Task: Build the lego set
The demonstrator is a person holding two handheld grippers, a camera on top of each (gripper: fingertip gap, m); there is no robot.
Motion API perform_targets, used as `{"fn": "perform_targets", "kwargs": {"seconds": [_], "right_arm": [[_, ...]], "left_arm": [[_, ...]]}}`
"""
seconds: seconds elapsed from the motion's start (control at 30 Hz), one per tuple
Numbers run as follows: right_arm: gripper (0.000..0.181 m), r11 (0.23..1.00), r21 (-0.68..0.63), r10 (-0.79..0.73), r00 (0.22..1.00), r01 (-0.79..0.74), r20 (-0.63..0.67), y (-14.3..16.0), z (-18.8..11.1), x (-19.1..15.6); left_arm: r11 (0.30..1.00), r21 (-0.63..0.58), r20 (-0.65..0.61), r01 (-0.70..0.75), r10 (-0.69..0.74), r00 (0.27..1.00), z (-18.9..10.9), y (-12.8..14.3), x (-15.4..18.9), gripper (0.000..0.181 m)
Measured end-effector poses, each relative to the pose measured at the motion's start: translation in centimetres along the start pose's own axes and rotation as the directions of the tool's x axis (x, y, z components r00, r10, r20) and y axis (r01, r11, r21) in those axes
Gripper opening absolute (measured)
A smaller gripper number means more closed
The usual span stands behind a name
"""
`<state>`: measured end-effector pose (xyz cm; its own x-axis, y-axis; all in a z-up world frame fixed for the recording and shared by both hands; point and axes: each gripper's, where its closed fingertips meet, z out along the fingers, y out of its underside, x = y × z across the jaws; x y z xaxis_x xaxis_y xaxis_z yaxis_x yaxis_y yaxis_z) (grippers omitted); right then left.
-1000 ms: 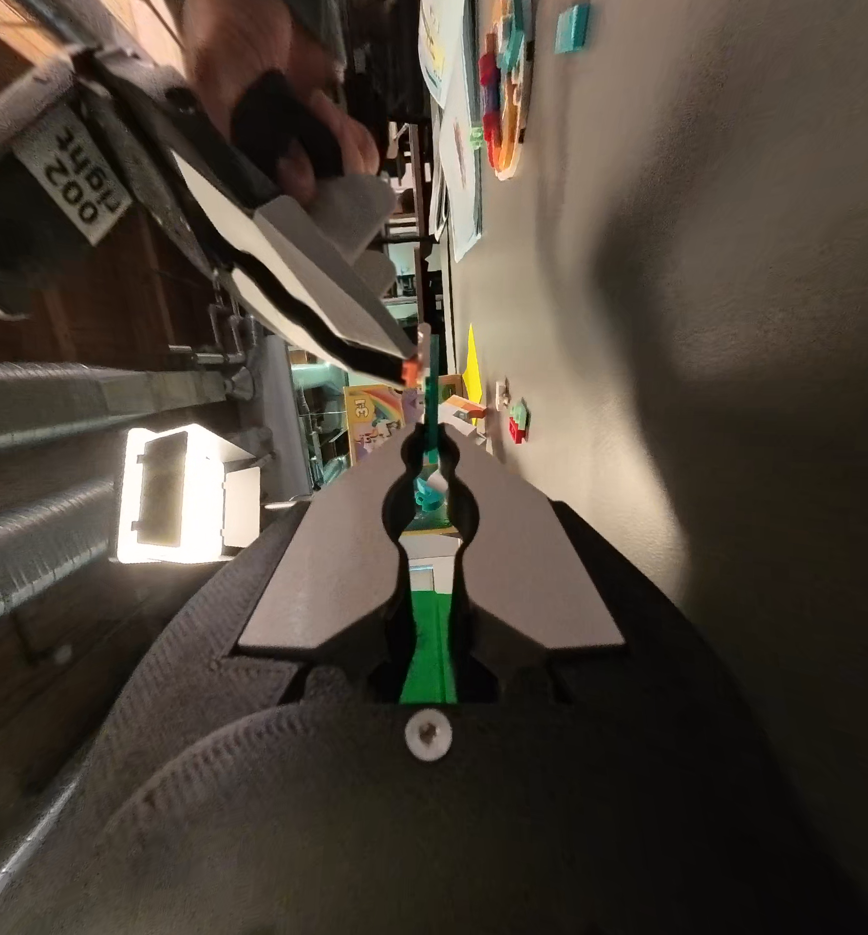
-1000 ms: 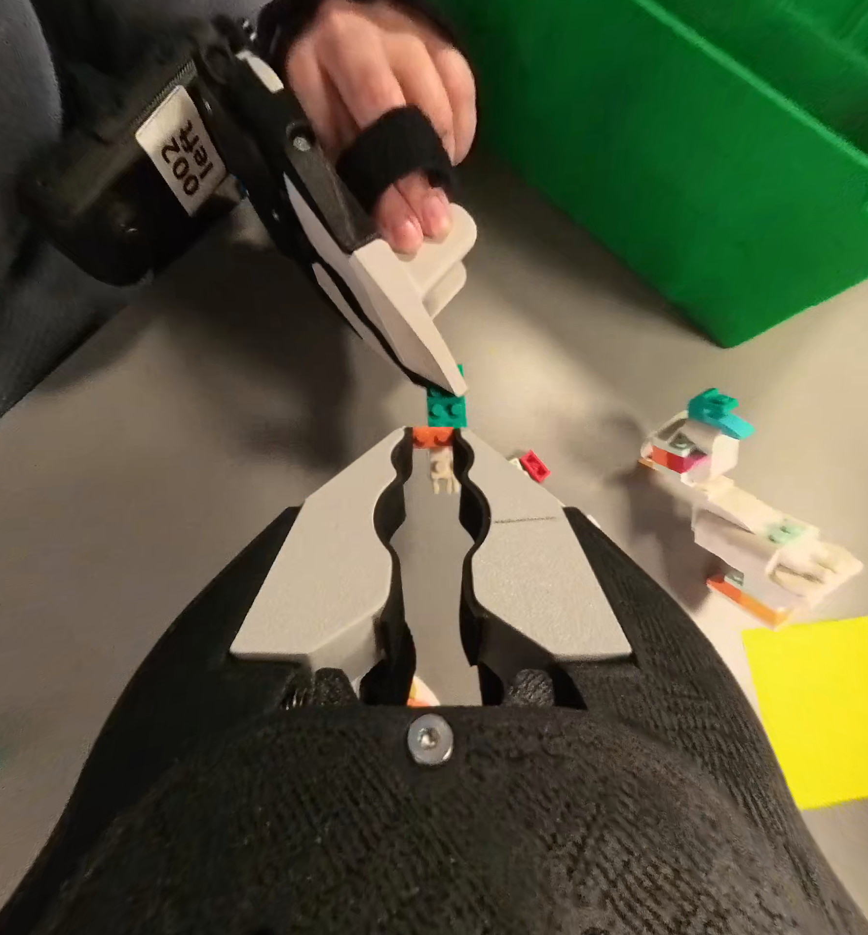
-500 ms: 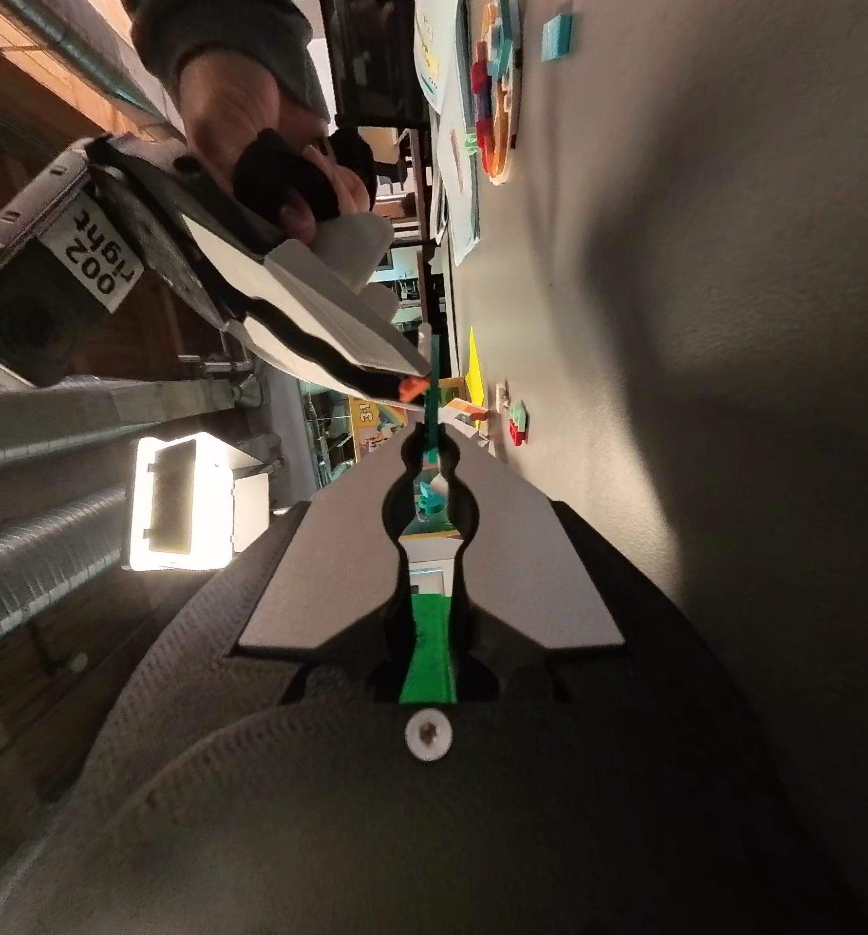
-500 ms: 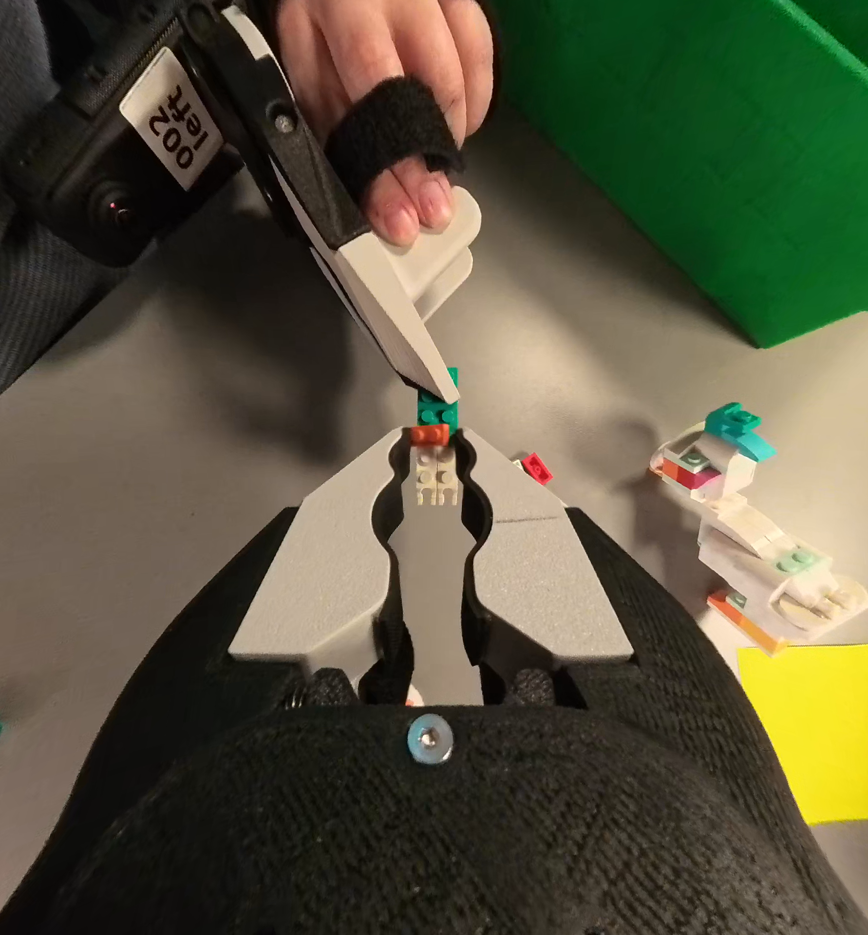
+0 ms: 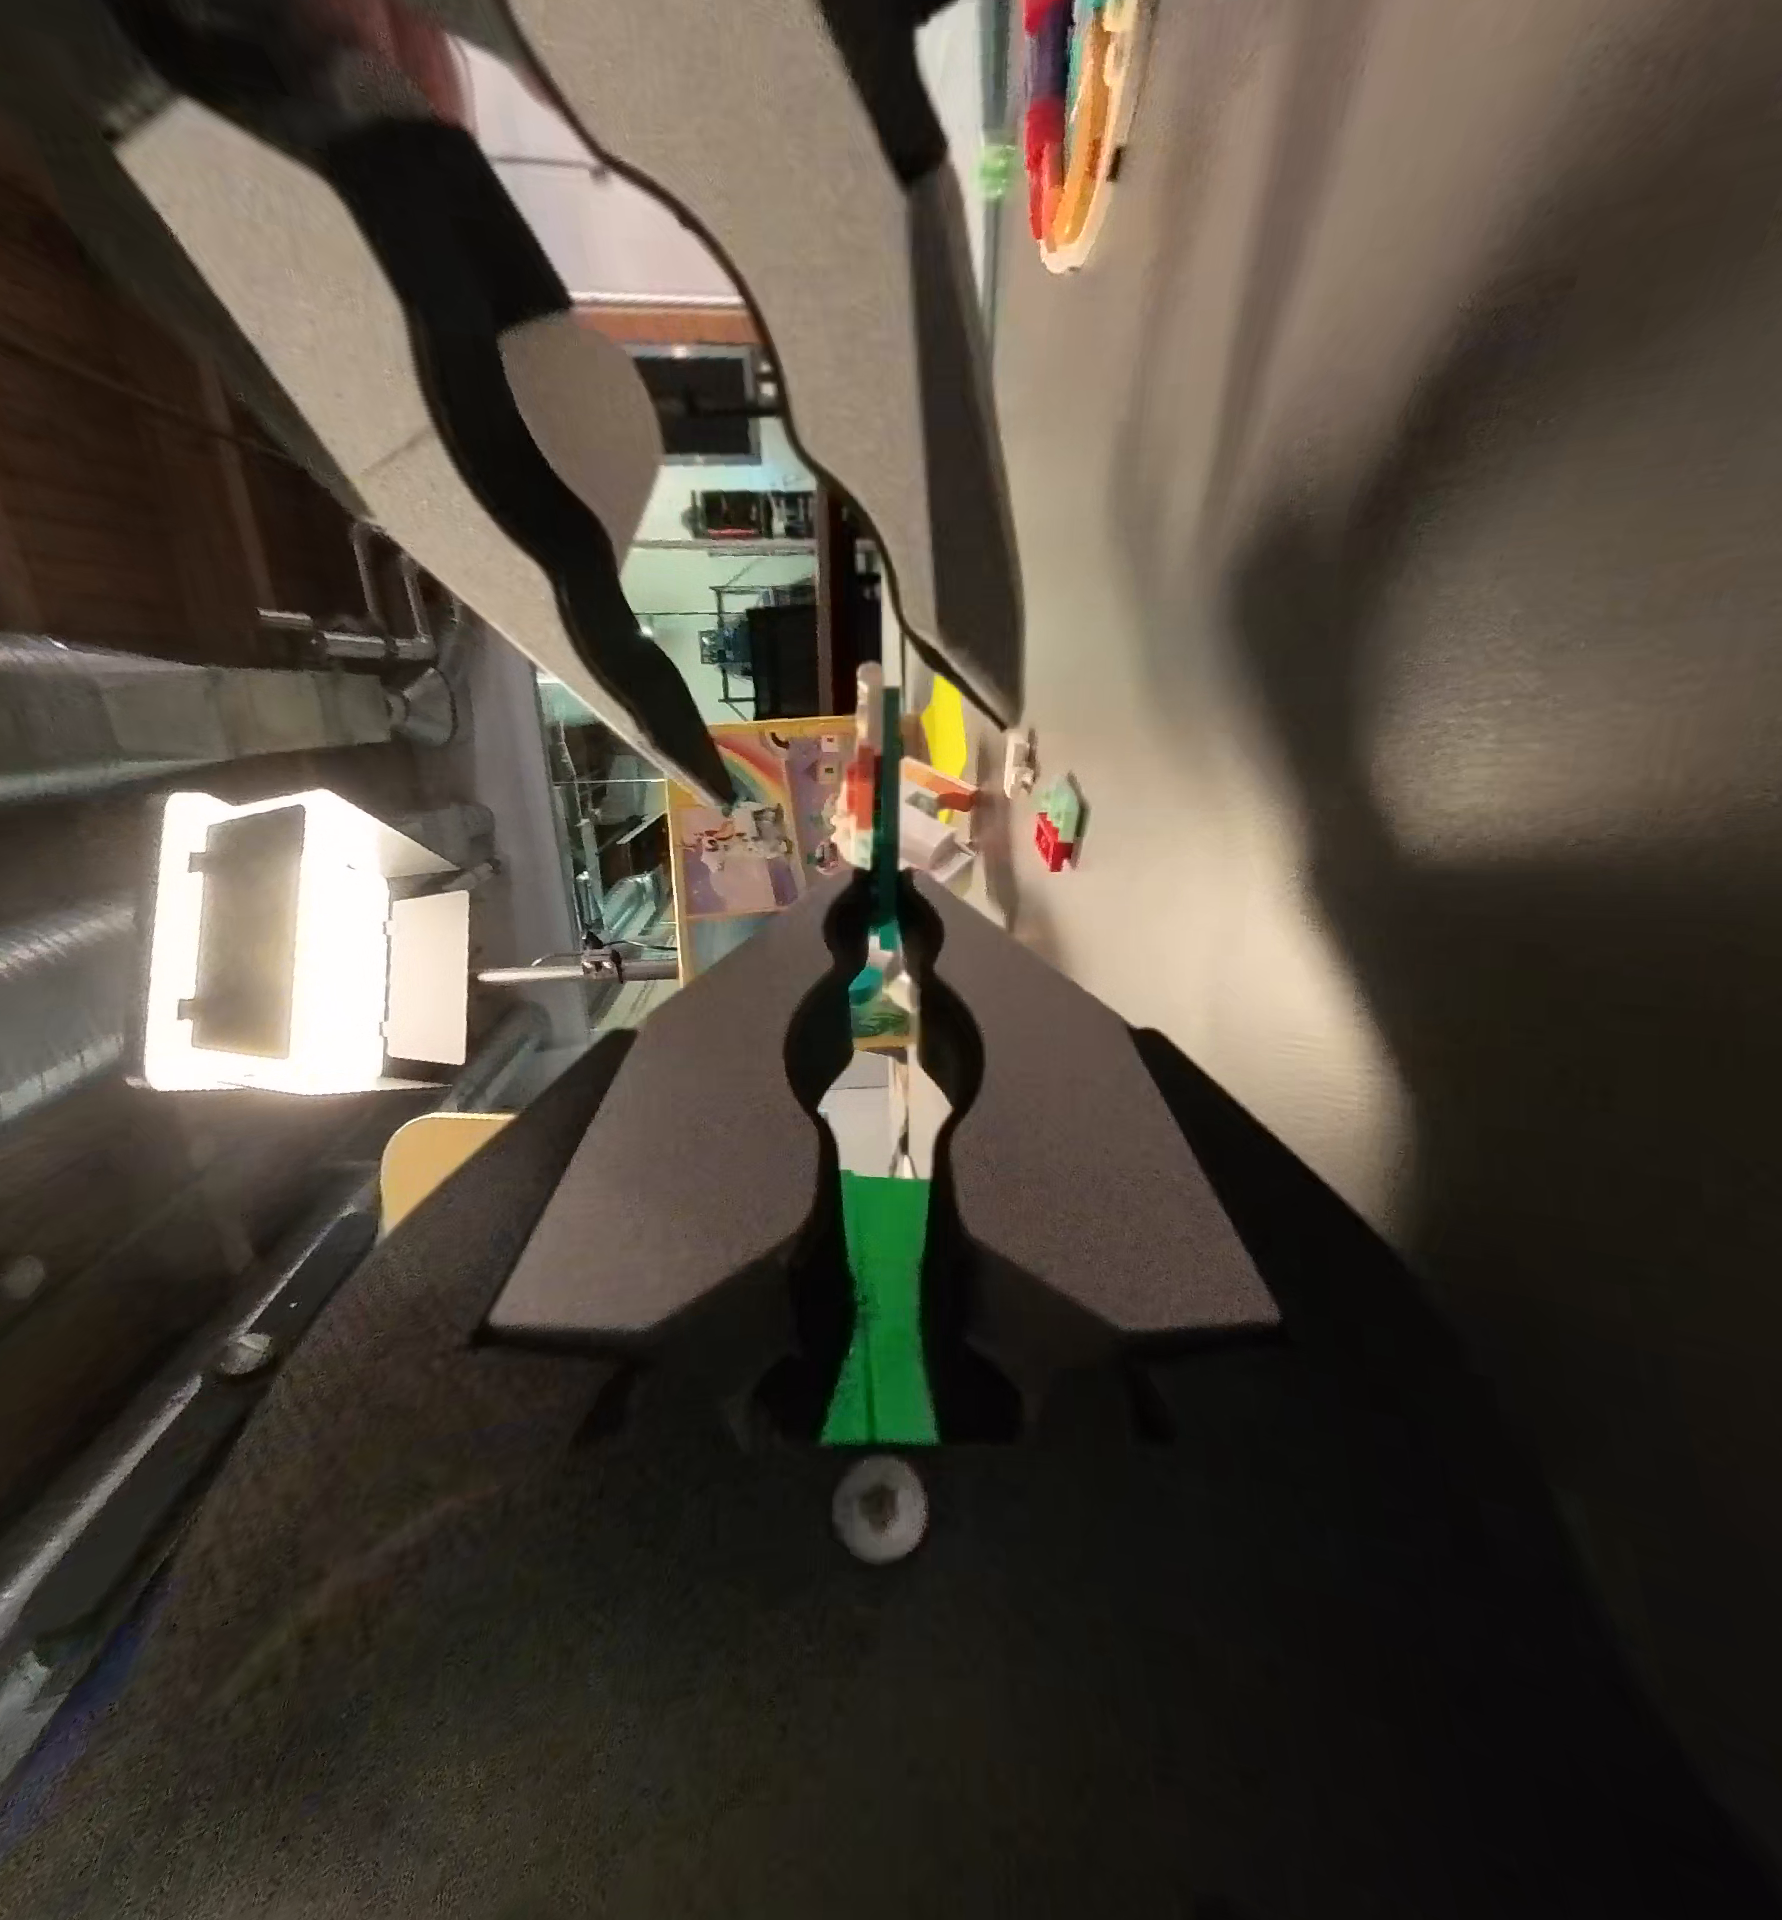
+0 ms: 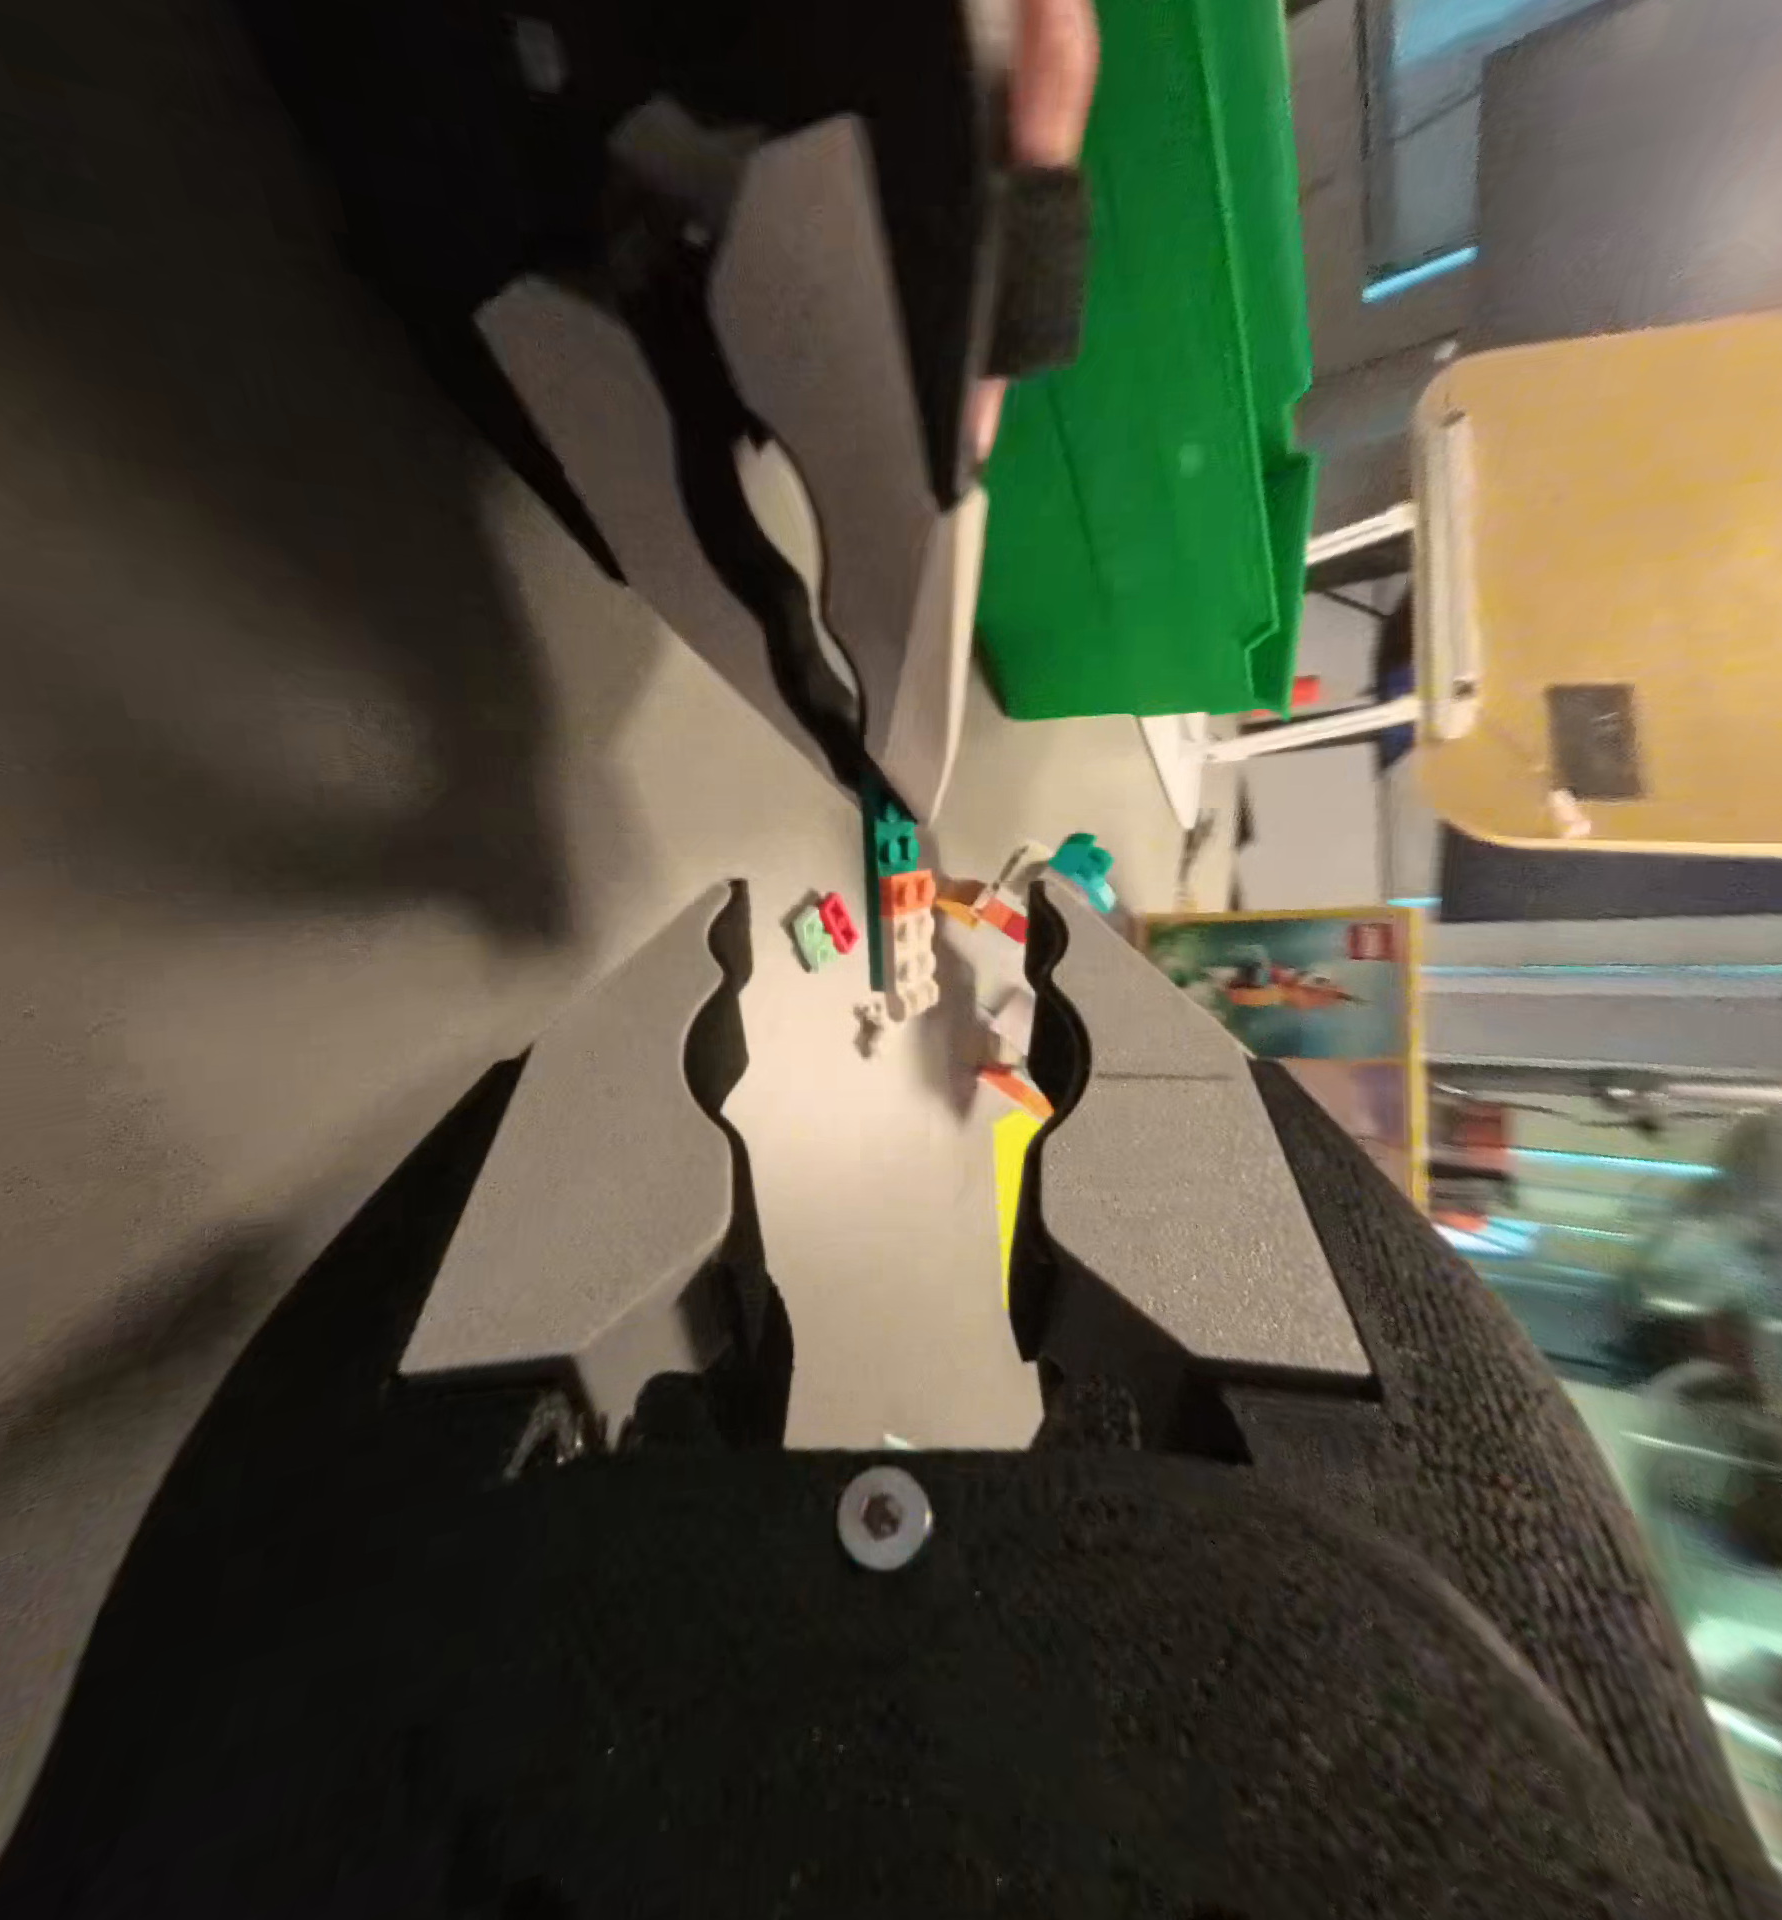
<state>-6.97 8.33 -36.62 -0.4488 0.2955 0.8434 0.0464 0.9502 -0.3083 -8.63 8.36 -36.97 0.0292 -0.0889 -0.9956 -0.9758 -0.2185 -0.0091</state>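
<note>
A: We logged the left gripper (image 5: pixel 879 894) with its fingers pinched on the teal plate (image 5: pixel 885 821), held edge-on off the counter (image 5: pixel 1489 935). Orange and white bricks (image 5: pixel 859 800) sat stuck to one side of the plate.

B: Agreed. In the right wrist view the same stack (image 6: pixel 902 914) hung from the left gripper's fingers (image 6: pixel 845 582): teal at the tip, then orange, then white.

A: And the right gripper (image 6: pixel 882 914)?

B: Its fingers stood wide and held nothing, one on each side of the stack without touching it. In the left wrist view we saw them spread above the plate too (image 5: pixel 845 727).

A: On the counter we noted a red and mint piece (image 6: pixel 825 927) just beside the stack, and a white model (image 6: pixel 1012 894) with a teal top near a yellow sheet (image 6: pixel 1012 1195).

B: A green bin (image 6: pixel 1136 468) lay behind. Both views were blurred.
</note>
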Motion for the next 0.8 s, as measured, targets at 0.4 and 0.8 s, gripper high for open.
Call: {"fn": "perform_targets", "kwargs": {"seconds": [0.4, 0.8], "right_arm": [[0.044, 0.985, -0.102, -0.148, 0.987, 0.142, -0.057, 0.8, 1.7, -1.4], [0.030, 0.982, -0.111, -0.164, 0.981, 0.153, -0.099, 0.7, 1.8, -0.9]], "left_arm": [[1.000, -0.003, -0.019, -0.009, 0.009, 1.000, 0.2, 0.0, 0.4, 0.003], [1.000, 0.015, -0.019, 0.012, -0.012, 1.000, 0.1, -0.2, 0.3, 0.003]]}}
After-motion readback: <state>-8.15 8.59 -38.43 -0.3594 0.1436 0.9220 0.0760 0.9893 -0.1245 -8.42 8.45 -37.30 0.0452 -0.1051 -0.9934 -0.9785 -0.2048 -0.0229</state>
